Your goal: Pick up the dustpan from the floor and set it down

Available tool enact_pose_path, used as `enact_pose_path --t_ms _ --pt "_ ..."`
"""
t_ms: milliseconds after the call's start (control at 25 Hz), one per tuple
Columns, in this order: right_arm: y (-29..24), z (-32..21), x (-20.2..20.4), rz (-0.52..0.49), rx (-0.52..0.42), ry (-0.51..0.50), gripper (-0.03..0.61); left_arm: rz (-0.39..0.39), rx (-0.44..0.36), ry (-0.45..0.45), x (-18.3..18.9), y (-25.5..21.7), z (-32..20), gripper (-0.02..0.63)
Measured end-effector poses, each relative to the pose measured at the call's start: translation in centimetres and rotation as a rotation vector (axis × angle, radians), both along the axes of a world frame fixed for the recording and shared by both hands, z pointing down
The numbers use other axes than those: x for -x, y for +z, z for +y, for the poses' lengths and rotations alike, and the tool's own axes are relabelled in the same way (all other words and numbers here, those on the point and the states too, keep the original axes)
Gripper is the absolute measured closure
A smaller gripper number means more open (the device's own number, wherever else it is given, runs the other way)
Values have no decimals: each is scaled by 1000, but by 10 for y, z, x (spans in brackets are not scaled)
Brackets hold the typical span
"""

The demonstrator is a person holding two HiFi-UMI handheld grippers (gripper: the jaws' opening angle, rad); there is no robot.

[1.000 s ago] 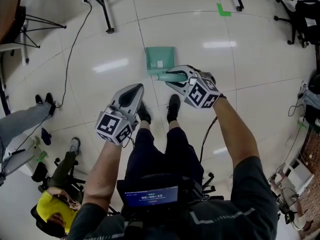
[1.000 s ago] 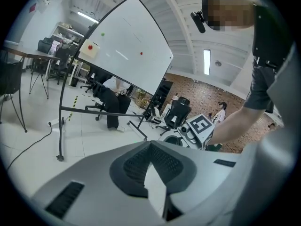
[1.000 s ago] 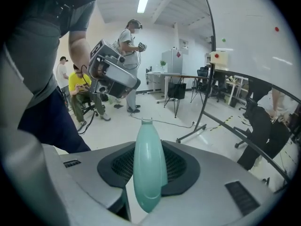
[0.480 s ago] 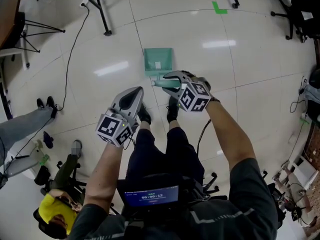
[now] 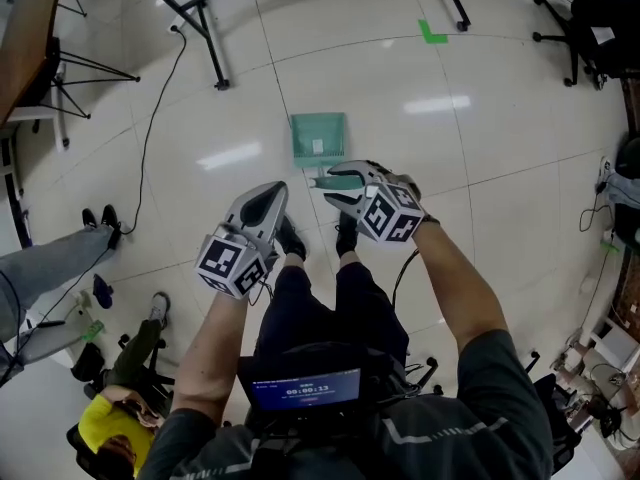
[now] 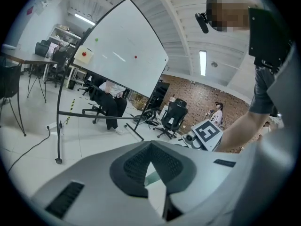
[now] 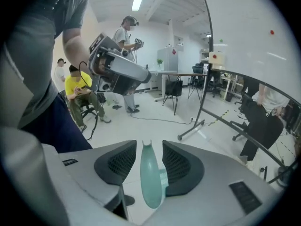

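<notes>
A teal dustpan lies flat on the pale tiled floor ahead of my feet, its handle pointing back toward me. My right gripper sits over that handle. In the right gripper view the handle stands between the jaws of the right gripper. The jaws are opening, with a clear gap on the left side. My left gripper hovers to the left of the handle, apart from the dustpan. In the left gripper view the left gripper is shut and holds nothing.
Black whiteboard-stand legs and a cable cross the floor at the far left. A green tape mark lies beyond the pan. Office chairs stand at the far right. A seated person in yellow is at the lower left.
My right gripper has drawn back along the handle, away from the pan's rear edge, toward me. Both grippers have risen slightly. The dustpan stays where it was on the floor.
</notes>
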State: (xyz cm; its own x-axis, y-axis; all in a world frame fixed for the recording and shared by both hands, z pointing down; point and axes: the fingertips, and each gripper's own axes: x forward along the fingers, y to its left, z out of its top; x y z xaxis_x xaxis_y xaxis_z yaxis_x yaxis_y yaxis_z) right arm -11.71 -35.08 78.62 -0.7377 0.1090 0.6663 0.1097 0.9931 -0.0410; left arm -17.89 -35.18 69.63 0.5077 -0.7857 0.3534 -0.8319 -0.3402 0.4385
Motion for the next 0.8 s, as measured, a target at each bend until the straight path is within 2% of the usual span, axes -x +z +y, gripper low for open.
enact_pose_path --t_ms 160,360,440,520,640,720,800 --pt "-100 1 12 -98 20 69 376 -18 -68 4 10 -78 2 587" --pt "-257 1 26 -253 -7 162 376 -23 -180 -28 30 -209 11 588" --pt "-318 4 25 -322 -37 182 424 -45 -234 -14 31 -260 23 587" --pt "-373 2 25 -394 -69 206 431 -68 -298 -4 33 -302 31 587" --pt "-440 16 17 -480 -89 241 432 -87 -343 -17 36 -353 55 586" --pt "-473 24 6 -508 -121 258 555 -90 -362 -24 35 -378 69 586" --pt "-498 27 -6 -515 -151 286 557 -92 -385 -20 31 -401 80 586"
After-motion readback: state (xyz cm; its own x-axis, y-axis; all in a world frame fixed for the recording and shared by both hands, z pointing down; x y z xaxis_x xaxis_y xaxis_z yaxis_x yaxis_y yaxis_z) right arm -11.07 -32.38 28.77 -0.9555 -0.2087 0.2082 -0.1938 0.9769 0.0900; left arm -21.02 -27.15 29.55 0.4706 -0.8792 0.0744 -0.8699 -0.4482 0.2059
